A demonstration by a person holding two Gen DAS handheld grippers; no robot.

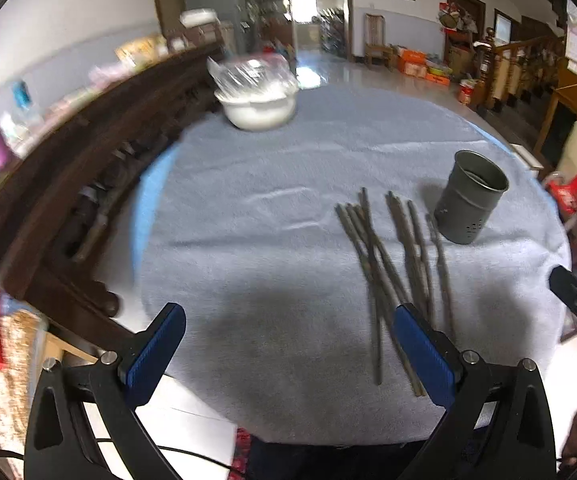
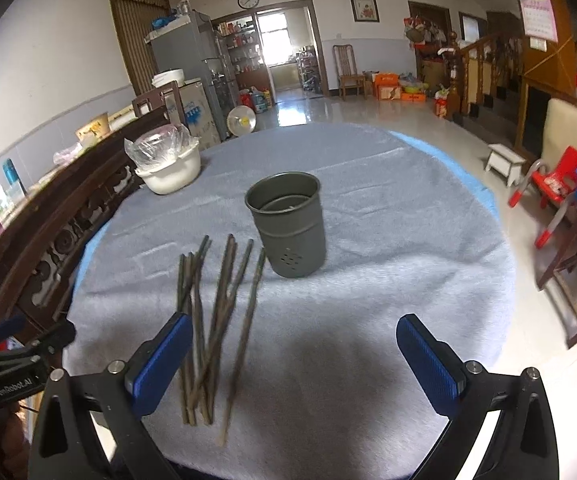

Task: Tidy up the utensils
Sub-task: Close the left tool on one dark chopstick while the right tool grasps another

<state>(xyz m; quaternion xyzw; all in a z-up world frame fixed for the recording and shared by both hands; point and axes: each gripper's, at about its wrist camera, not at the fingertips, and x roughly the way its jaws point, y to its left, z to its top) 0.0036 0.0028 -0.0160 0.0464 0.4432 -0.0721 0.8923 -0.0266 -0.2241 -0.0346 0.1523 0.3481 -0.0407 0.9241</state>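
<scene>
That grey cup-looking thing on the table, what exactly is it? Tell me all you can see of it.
The grey holder is a round, open-topped cylinder that looks like dull metal, with a rolled rim, a ridge around its middle and a cluster of small holes low on its side. It stands upright on the pale blue cloth and appears empty. The chopsticks lie loose beside it; the nearest tip comes close to its base, though contact is unclear. Neither gripper touches it.

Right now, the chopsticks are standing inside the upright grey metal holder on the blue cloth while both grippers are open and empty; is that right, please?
Not quite: the chopsticks lie loose on the blue cloth beside the upright grey metal holder, which the right wrist view shows empty. The rest holds: the left gripper and right gripper are open and empty.
</scene>
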